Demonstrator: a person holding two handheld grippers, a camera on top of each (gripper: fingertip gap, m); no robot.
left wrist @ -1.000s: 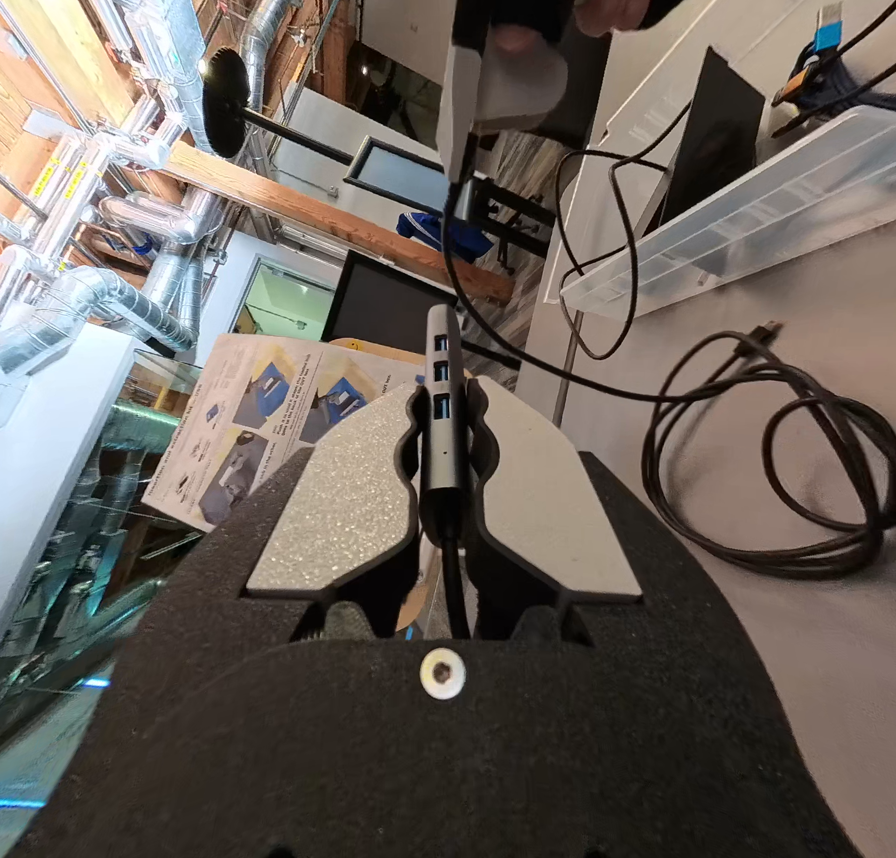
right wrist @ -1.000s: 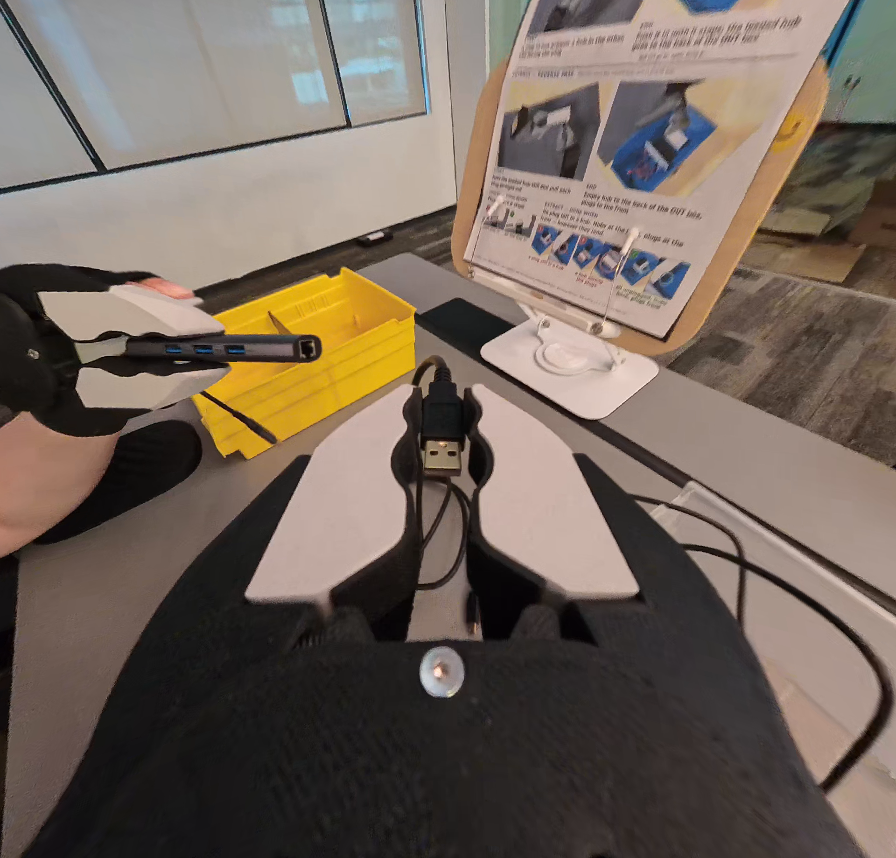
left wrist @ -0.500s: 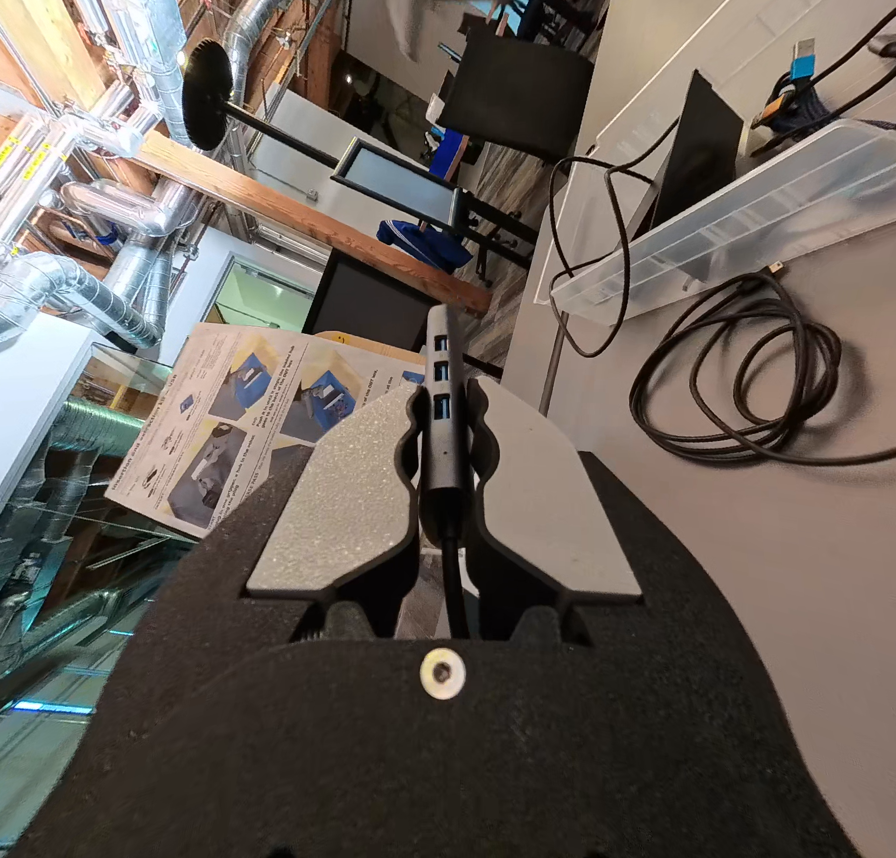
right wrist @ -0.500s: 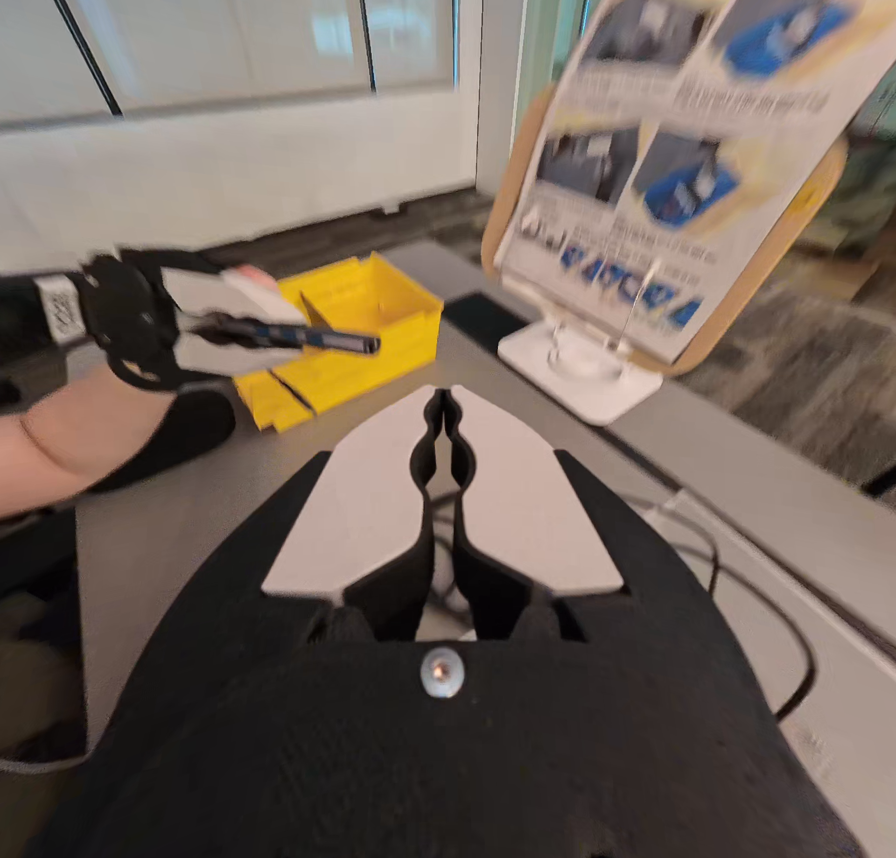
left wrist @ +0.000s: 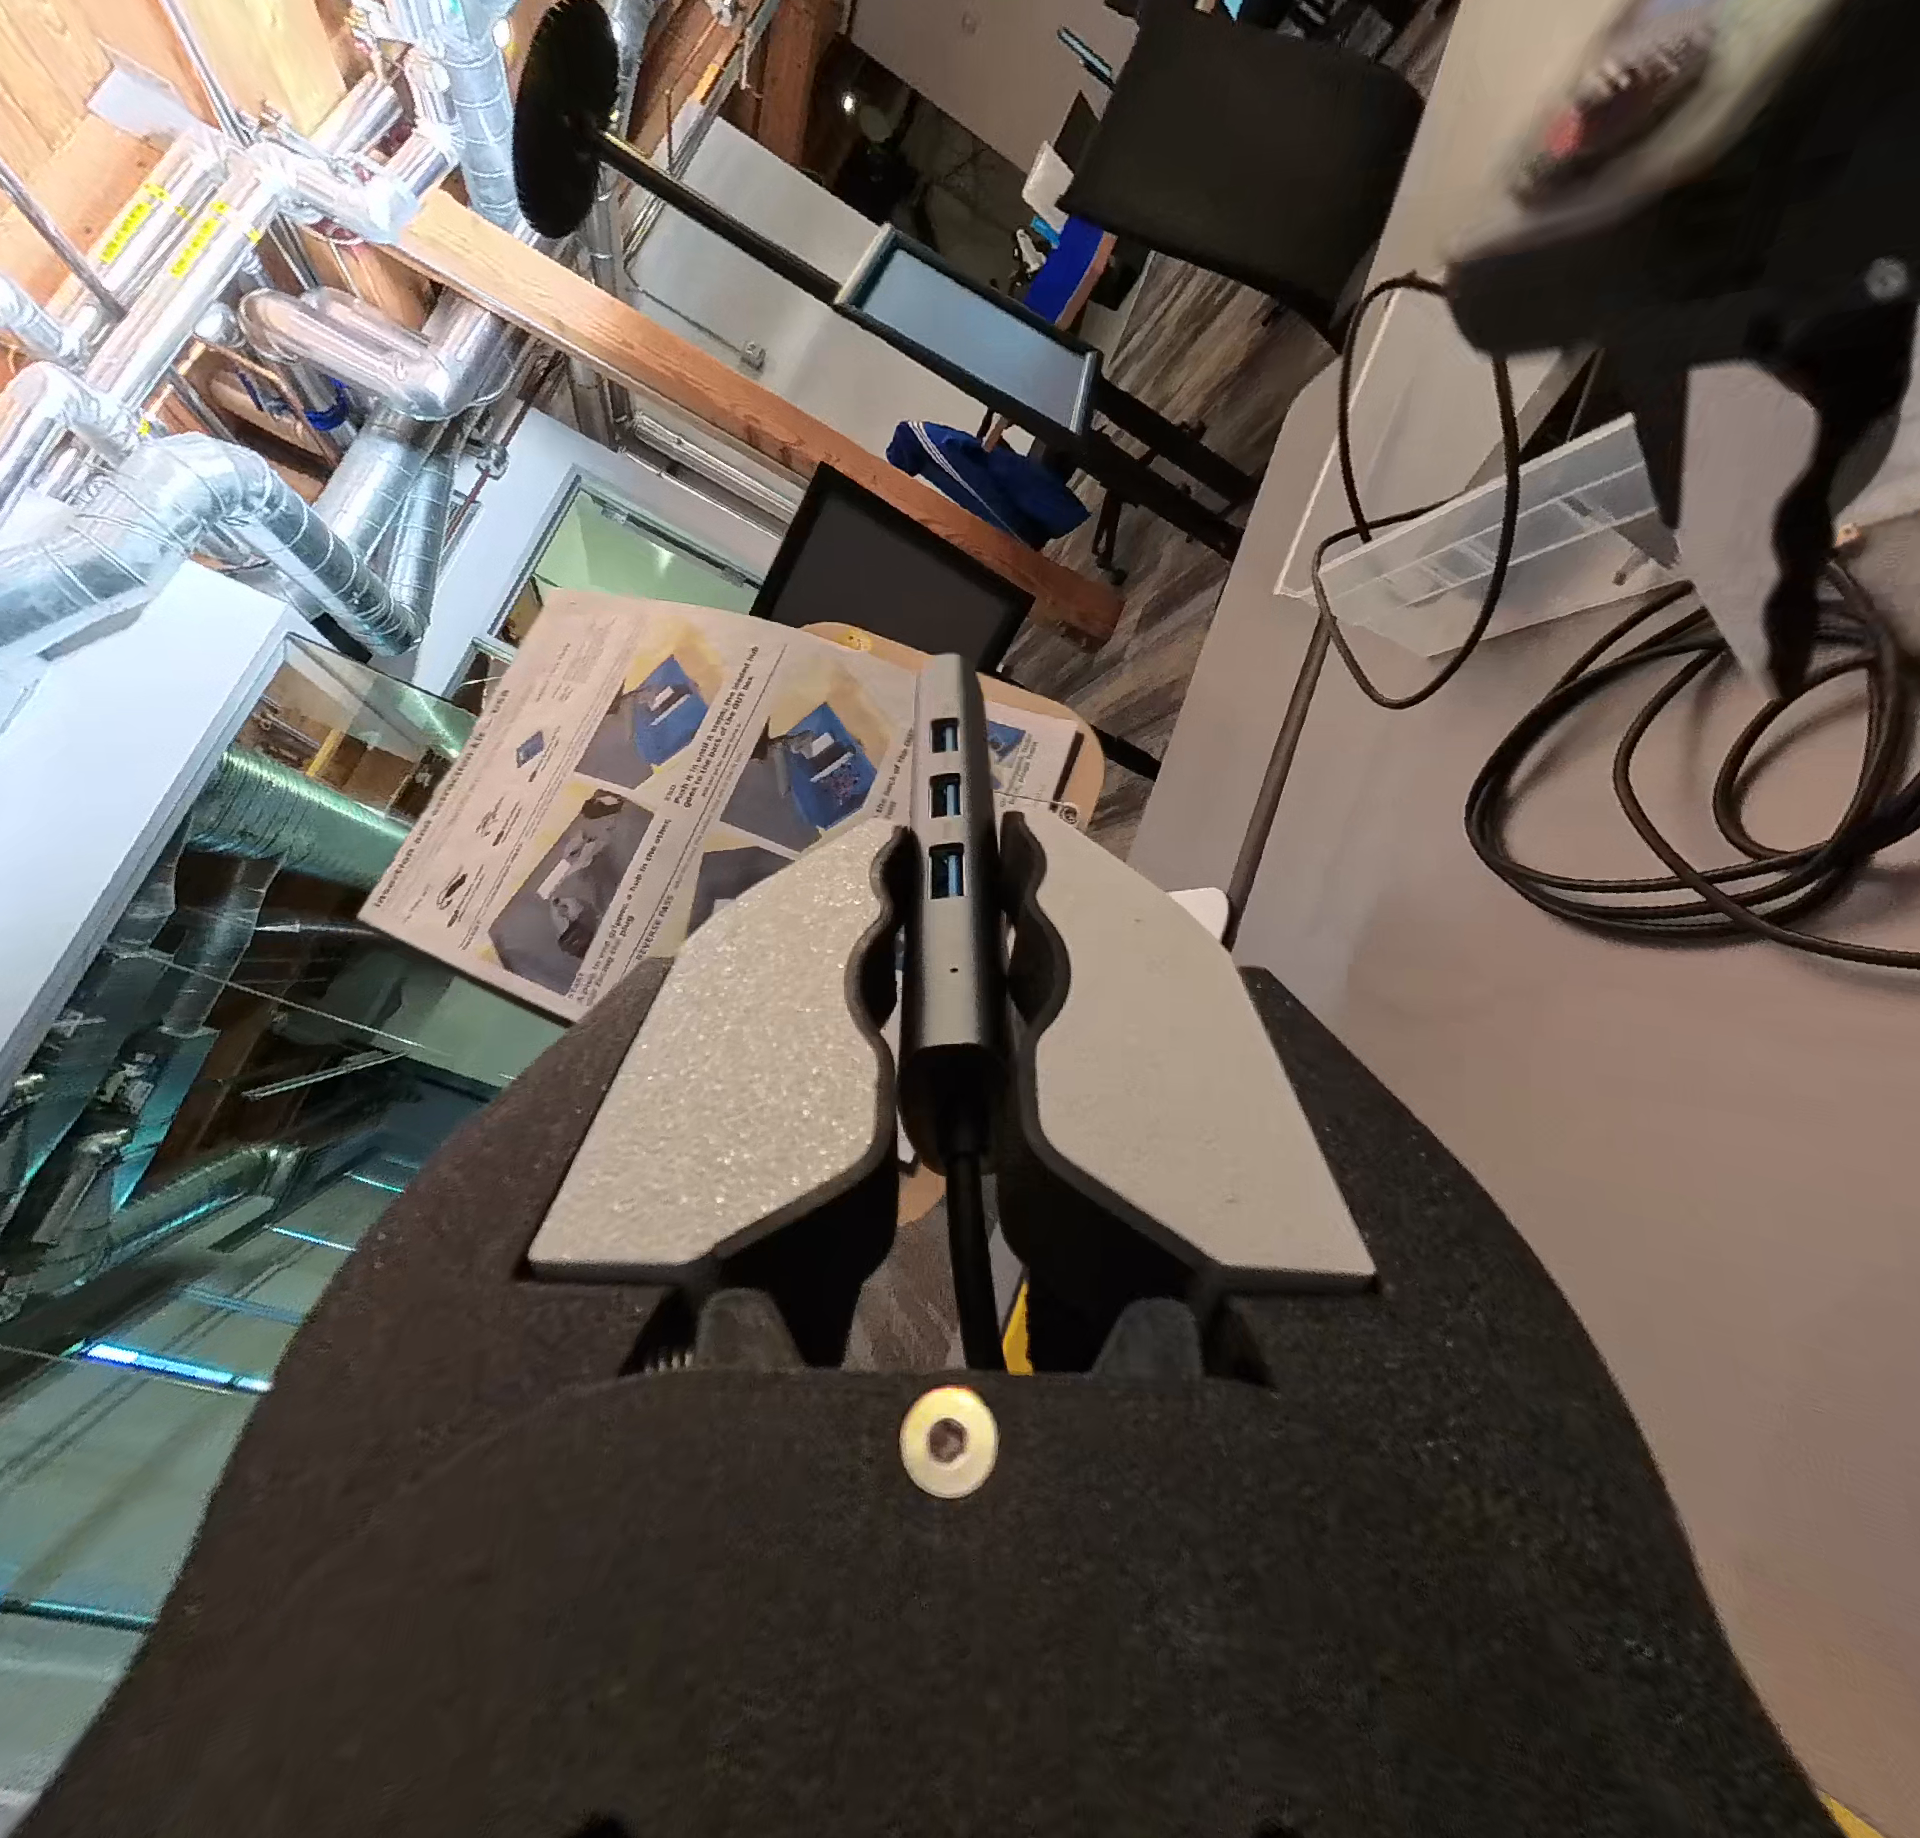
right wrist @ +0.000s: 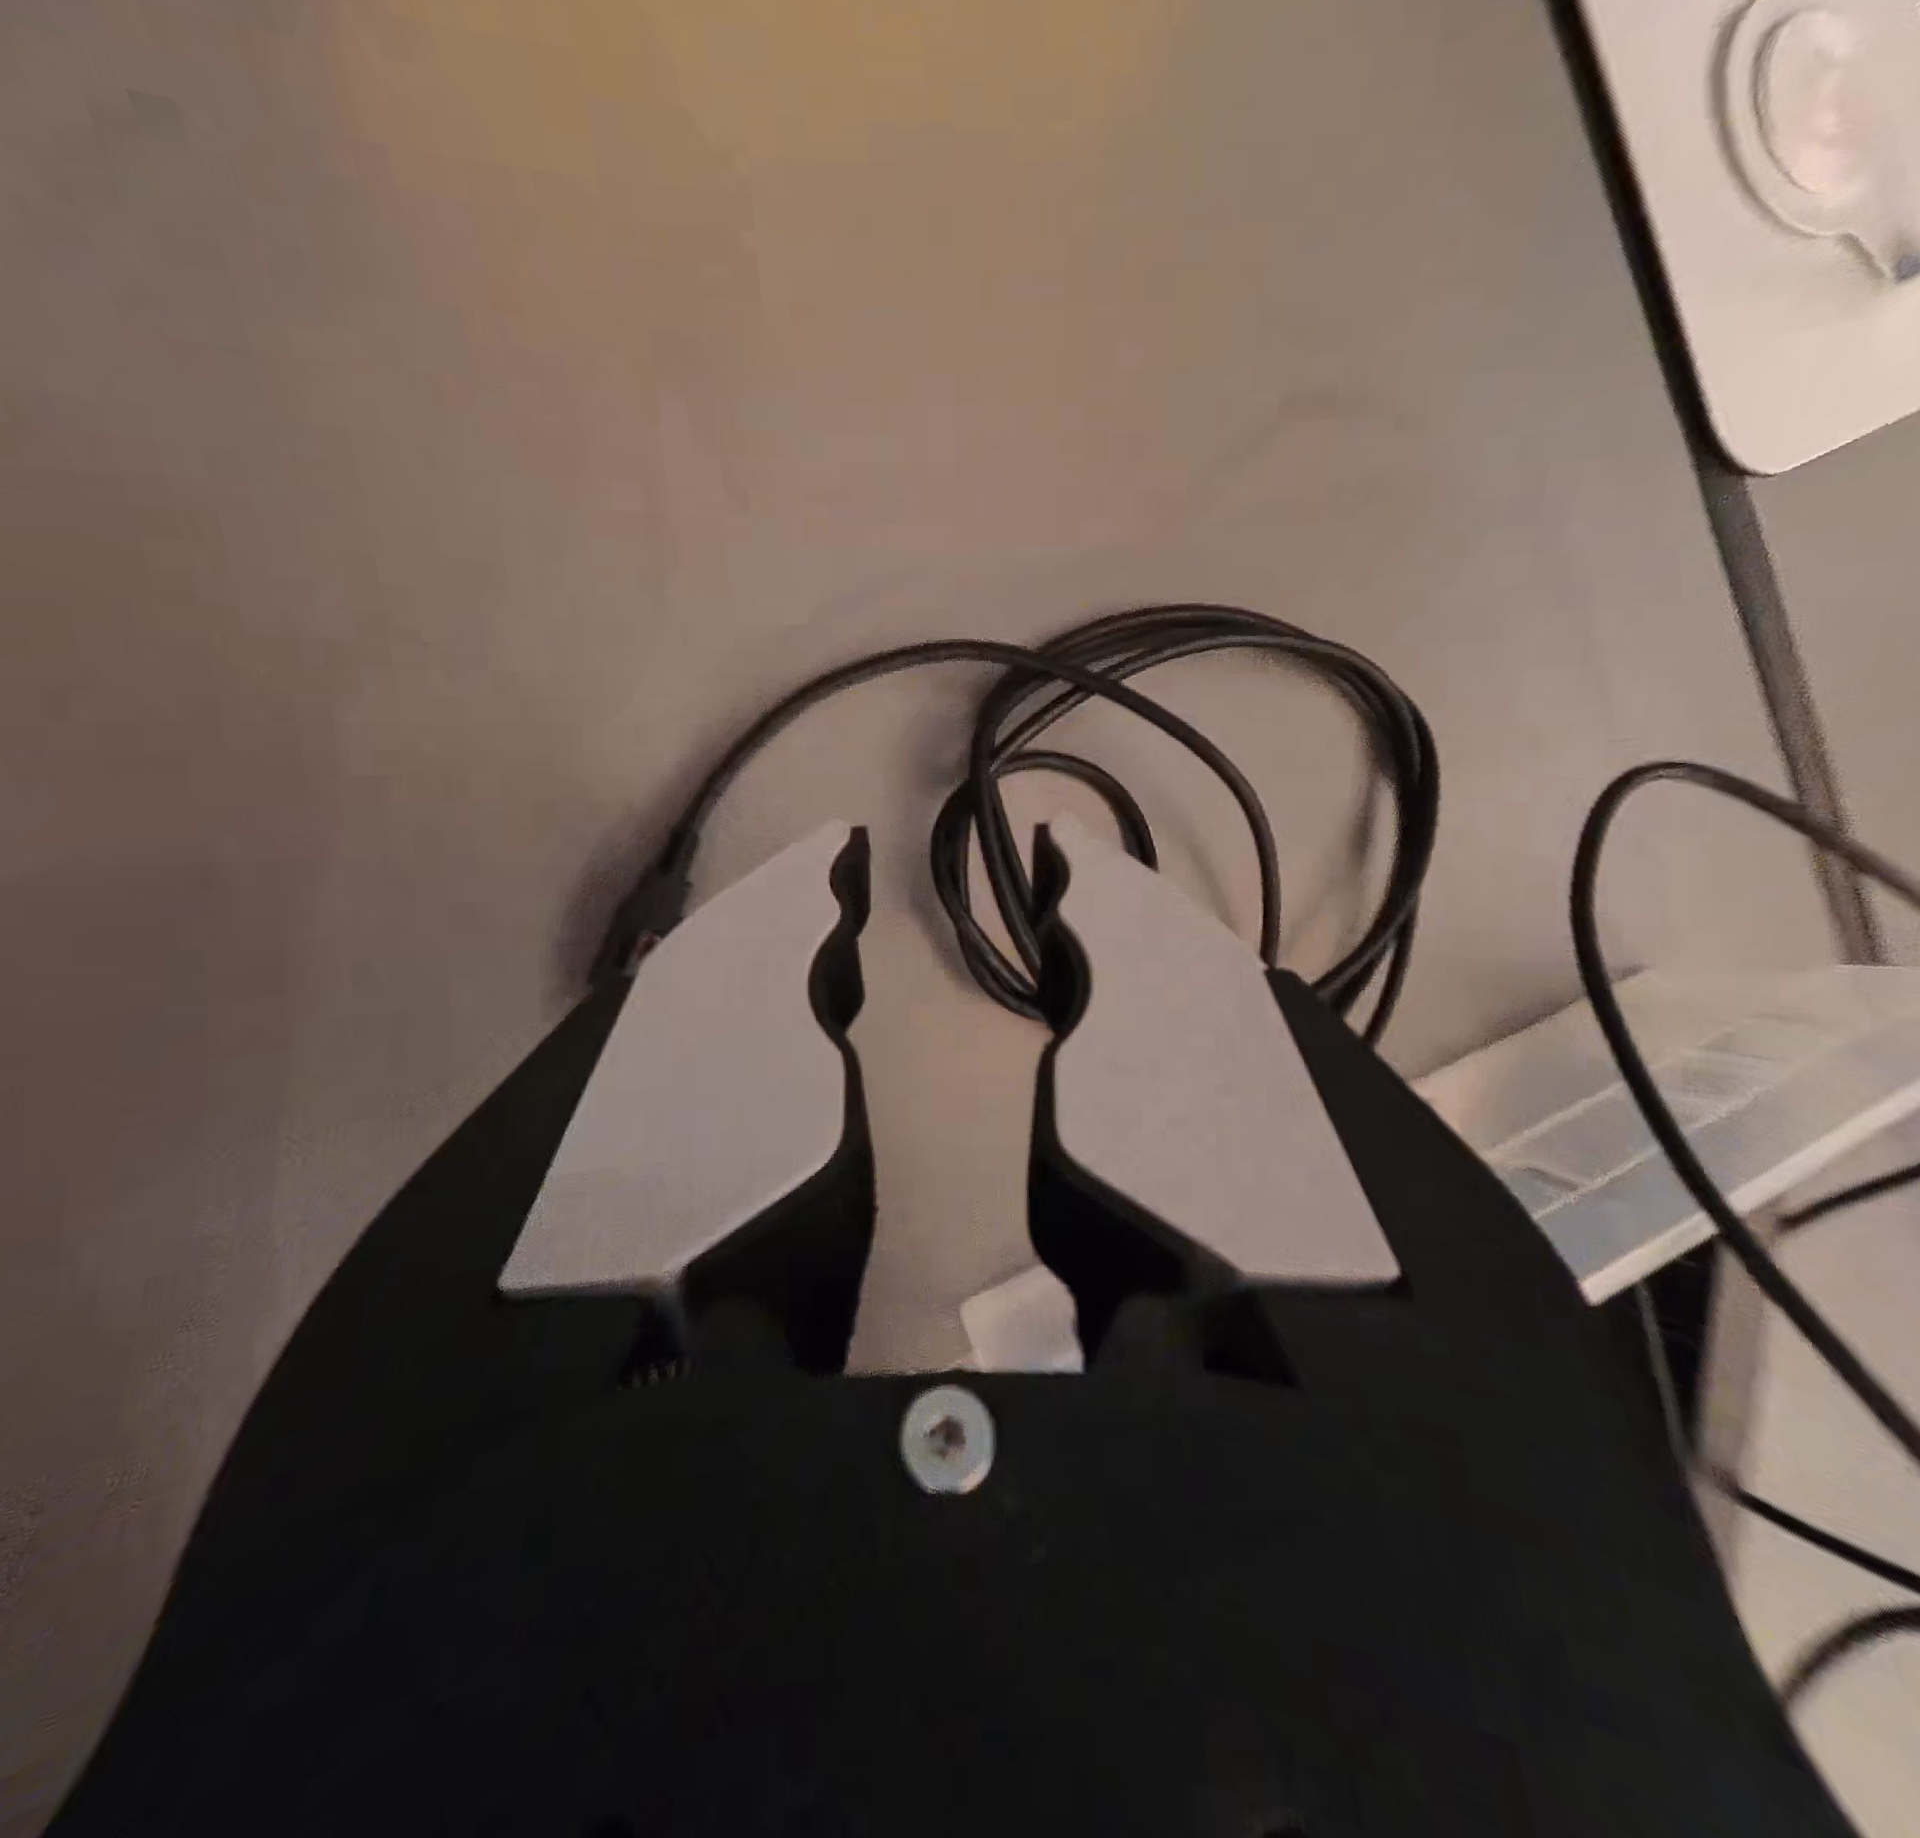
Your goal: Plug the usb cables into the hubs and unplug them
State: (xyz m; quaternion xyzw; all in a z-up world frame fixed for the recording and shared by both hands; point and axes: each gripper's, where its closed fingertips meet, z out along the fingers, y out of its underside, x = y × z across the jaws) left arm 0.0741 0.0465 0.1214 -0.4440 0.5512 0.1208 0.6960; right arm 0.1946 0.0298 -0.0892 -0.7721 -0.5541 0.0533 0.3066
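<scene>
Left gripper (left wrist: pixel 951 843) clamps a USB hub (left wrist: pixel 948 853) while the right gripper (right wrist: pixel 948 853) hangs released over a coiled black USB cable (right wrist: pixel 1195 749).

Only the left wrist view shows the dark grey hub, pinched between the fingers with three blue ports facing up and its own lead trailing back; beyond its tip stands an illustrated instruction sheet (left wrist: pixel 644 801), and the right gripper points down at upper right. The right wrist view shows that claw's jaws apart and empty above the grey table (right wrist: pixel 520 438), the coil just ahead of its fingertips, and a clear plastic tray (right wrist: pixel 1662 1113) to its right.
</scene>
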